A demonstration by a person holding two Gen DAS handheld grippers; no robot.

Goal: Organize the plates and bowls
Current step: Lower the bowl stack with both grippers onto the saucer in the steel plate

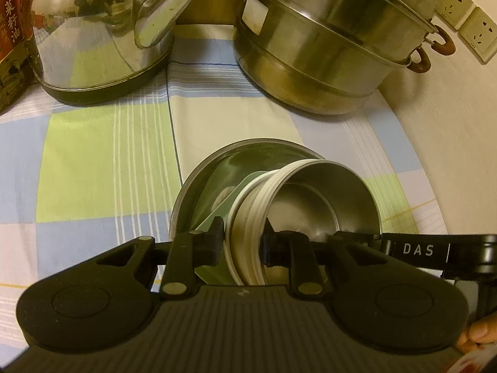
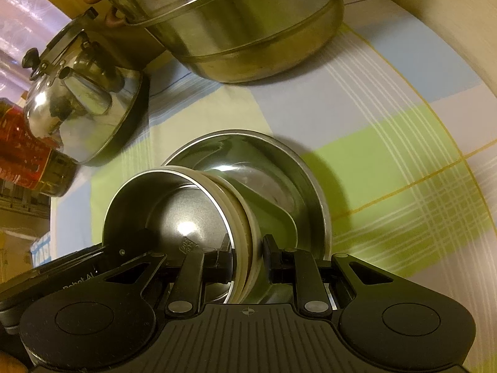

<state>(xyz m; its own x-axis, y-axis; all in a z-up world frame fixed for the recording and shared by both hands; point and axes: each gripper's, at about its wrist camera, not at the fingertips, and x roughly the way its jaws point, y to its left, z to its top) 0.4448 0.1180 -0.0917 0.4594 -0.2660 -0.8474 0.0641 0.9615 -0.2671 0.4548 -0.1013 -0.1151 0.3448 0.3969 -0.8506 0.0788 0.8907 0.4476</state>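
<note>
Left wrist view: your left tongs [image 1: 243, 242] are pinching the near wall of the small steel bowl [image 1: 313, 205], which is tilting inside the wide steel basin [image 1: 192, 183] on the bench [image 1: 102, 155]. The ridged wall is looking slippery; the bowl may be twisting free.

Right wrist view: your right tongs [image 2: 247, 259] are pinching the bowl's opposite wall [image 2: 240, 217]. Uneven pulling risks dropping the bowl onto the basin.

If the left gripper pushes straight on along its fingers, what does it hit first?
The left gripper is already clamped on the small steel bowl's wall. Straight on, bowl and fingers would probably press into the wide metal plate underneath; depth is unclear.
</note>
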